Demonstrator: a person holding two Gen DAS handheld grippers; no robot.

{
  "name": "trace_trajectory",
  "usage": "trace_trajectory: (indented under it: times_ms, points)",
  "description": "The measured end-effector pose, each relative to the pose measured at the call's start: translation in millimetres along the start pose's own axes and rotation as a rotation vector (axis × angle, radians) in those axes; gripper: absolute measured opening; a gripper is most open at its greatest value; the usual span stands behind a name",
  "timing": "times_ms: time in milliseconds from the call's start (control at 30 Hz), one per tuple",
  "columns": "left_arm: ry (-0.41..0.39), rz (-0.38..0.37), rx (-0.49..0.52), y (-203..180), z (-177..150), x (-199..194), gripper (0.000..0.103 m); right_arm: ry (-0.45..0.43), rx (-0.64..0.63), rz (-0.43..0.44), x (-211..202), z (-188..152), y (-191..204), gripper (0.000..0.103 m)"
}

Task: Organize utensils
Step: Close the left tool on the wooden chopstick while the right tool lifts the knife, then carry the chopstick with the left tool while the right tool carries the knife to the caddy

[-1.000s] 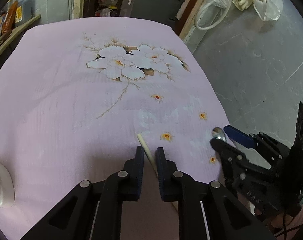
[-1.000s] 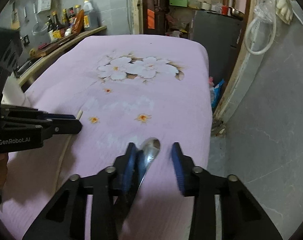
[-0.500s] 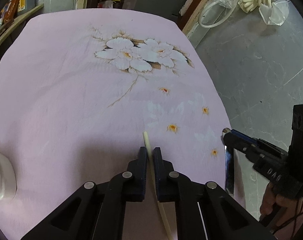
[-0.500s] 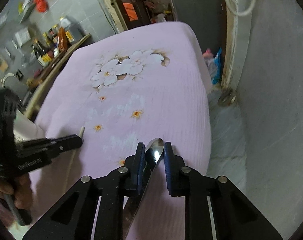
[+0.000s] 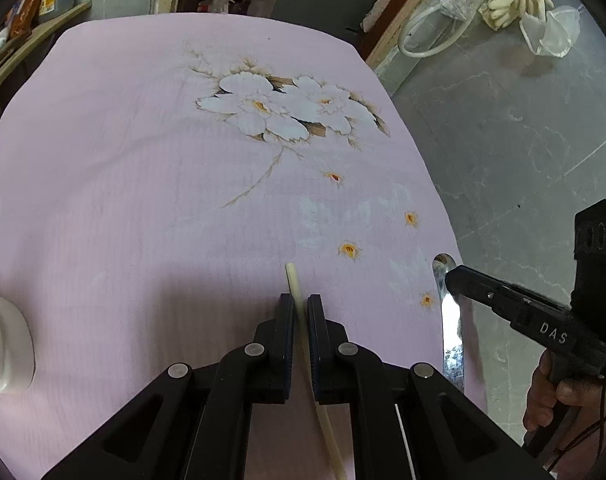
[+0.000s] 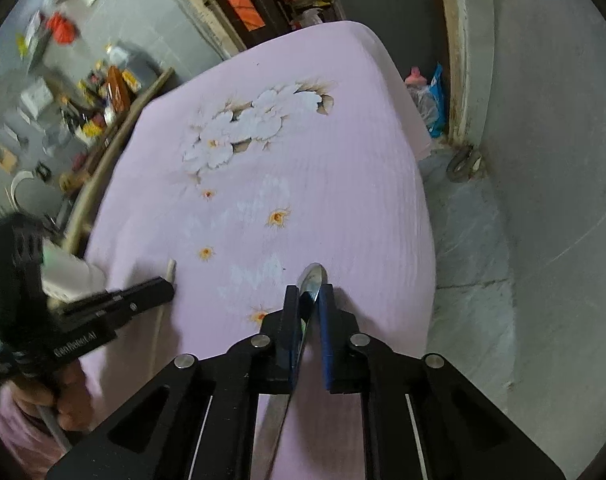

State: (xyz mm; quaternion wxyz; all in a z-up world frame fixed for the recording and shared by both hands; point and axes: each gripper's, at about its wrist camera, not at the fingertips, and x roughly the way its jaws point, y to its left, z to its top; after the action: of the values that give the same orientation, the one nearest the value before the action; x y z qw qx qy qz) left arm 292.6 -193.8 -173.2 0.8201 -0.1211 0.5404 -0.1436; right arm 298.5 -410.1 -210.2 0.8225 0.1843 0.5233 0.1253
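Observation:
My left gripper (image 5: 300, 304) is shut on a cream chopstick (image 5: 294, 285) whose tip pokes forward past the fingers, above the pink flowered cloth (image 5: 143, 184). My right gripper (image 6: 309, 294) is shut on a metal spoon (image 6: 311, 276), bowl forward, handle running back between the fingers. In the left wrist view the right gripper (image 5: 449, 276) holds the spoon (image 5: 451, 320) near the cloth's right edge. In the right wrist view the left gripper (image 6: 167, 284) and chopstick tip (image 6: 170, 268) are at the left.
A white container (image 5: 3, 344) stands at the cloth's left edge; it also shows in the right wrist view (image 6: 69, 276). The table's right edge drops to a grey floor (image 5: 523, 140). A cluttered shelf (image 6: 75, 92) is at the far left.
Both grippers closed: the left on the chopstick, the right on the spoon. Both have lifted their utensils off the cloth, and the right gripper has tilted.

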Motion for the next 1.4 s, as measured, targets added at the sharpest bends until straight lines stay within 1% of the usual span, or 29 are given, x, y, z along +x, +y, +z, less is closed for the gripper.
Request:
trace_trajectory:
  times_ms: [33, 100, 233, 400, 533, 600, 667, 700, 833, 933, 1033, 1100, 1200, 1300, 1367, 1400]
  points:
    - [-0.008, -0.002, -0.003, 1, 0, -3, 0.007, 0.001, 0.021, 0.024, 1, -1, 0, 0.005]
    - [-0.030, -0.008, -0.008, 2, -1, -10, 0.007, -0.006, 0.024, 0.036, 1, -3, 4, 0.003]
    - [-0.058, -0.008, -0.011, 7, -2, -23, 0.007, 0.010, -0.033, 0.025, 6, -6, 22, 0.002]
    - [-0.072, -0.002, -0.039, 18, -2, -33, 0.007, 0.049, -0.117, -0.064, 16, -1, 40, 0.003]
    - [-0.076, -0.007, -0.065, 26, -3, -36, 0.007, 0.063, -0.208, -0.175, 16, 1, 61, 0.003]
    - [-0.080, -0.011, -0.069, 28, -4, -37, 0.007, 0.058, -0.219, -0.207, 12, 0, 64, 0.003]
    - [-0.084, -0.016, -0.069, 28, -5, -38, 0.007, 0.055, -0.196, -0.214, 8, 1, 61, 0.003]
    - [-0.086, -0.018, -0.068, 29, -5, -39, 0.007, 0.055, -0.179, -0.210, 7, 2, 58, 0.003]
    - [-0.088, -0.024, -0.056, 28, -4, -40, 0.007, 0.066, -0.096, -0.144, 5, 6, 39, 0.003]
    - [-0.087, -0.027, -0.048, 27, -3, -39, 0.007, 0.103, -0.099, -0.132, 16, 6, 36, 0.003]
    - [-0.084, -0.031, -0.043, 27, -3, -41, 0.007, 0.104, -0.083, -0.127, 18, 7, 34, 0.003]
    - [-0.090, -0.034, -0.040, 27, -3, -44, 0.007, 0.083, -0.062, -0.112, 12, 7, 34, 0.003]
    - [-0.108, -0.036, -0.027, 25, -4, -52, 0.007, 0.042, -0.006, -0.038, -1, 2, 35, 0.003]
    - [-0.140, -0.033, -0.008, 22, -6, -68, 0.007, -0.039, 0.007, 0.031, -24, -4, 43, 0.003]
    - [-0.171, -0.030, 0.010, 19, -8, -83, 0.007, -0.110, -0.006, 0.054, -42, -9, 56, 0.003]
    - [-0.189, -0.031, 0.019, 17, -10, -92, 0.007, -0.129, -0.009, 0.063, -46, -11, 58, 0.003]
